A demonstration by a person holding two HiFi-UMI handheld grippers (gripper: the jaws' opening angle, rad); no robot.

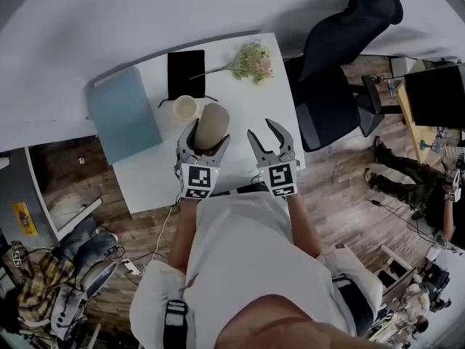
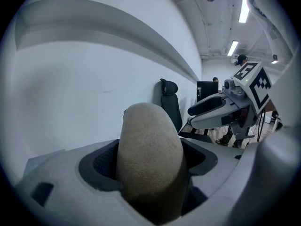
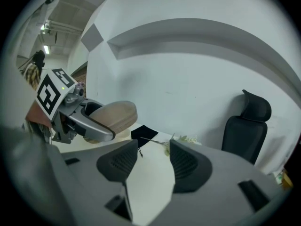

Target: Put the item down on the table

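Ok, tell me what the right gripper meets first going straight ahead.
Likely the flower sprig lying on the table ahead of the right gripper; if it clears that, the wall. Height unclear.

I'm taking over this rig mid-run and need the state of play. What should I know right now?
Left gripper: jaws shut on the tan cylinder, held over the table beside the cup.
Right gripper: jaws apart, empty, alongside the left.
Done: cylinder is in hand.
Left: lower it onto a bare part of the table, open the jaws, and back off.
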